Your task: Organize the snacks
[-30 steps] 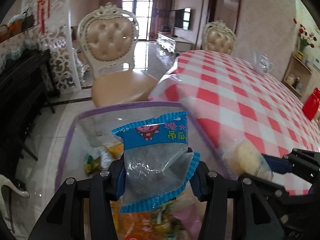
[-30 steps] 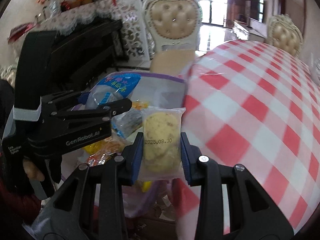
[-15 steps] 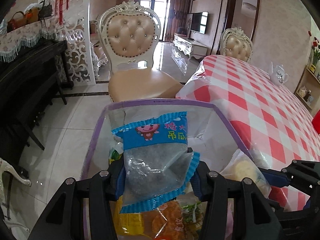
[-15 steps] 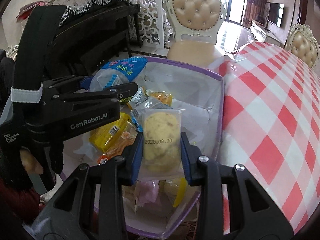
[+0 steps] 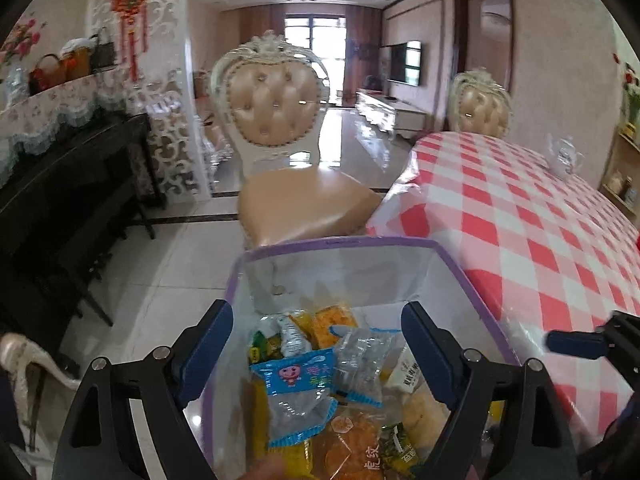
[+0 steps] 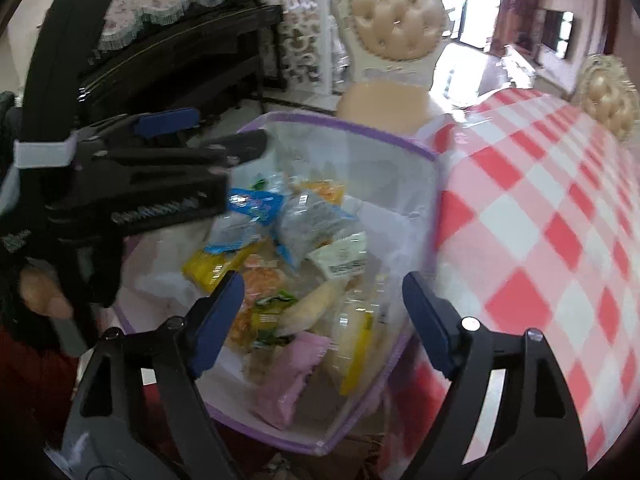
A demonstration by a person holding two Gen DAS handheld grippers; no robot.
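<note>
Snacks: blue-edged packet and round cake packet lie loose among others inside purple-rimmed clear bag, beside checked surface. Left hand-held gripper and right hand-held gripper: jaws opening, wide, empty, above bag.

An orange snack packet low in the left wrist view is showing the Chinese character 纹. The blue packet and white label are carrying print too blurred to read.
</note>
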